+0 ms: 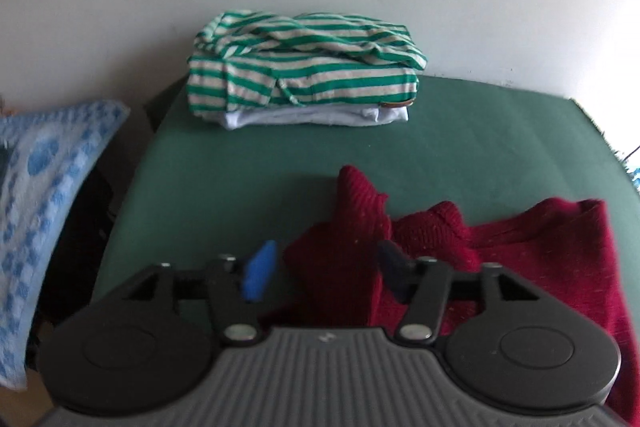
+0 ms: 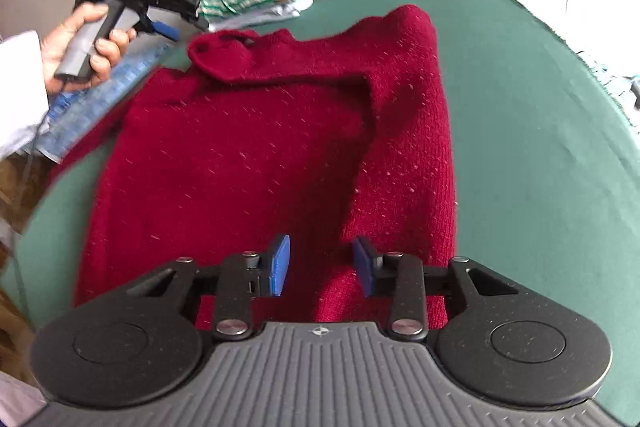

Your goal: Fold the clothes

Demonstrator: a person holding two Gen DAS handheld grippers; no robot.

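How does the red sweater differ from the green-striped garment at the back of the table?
The red sweater is plain dark red knit; the green-striped garment has green and cream stripes. The sweater lies spread out, only partly folded; the striped garment is a compact folded bundle. The sweater lies on the green cover; the striped garment tops a white piece. Both are on the table.

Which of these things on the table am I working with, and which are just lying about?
In the job: red sweater; left gripper; right gripper.
Lying about: striped folded shirt; white folded garment; blue checked towel.
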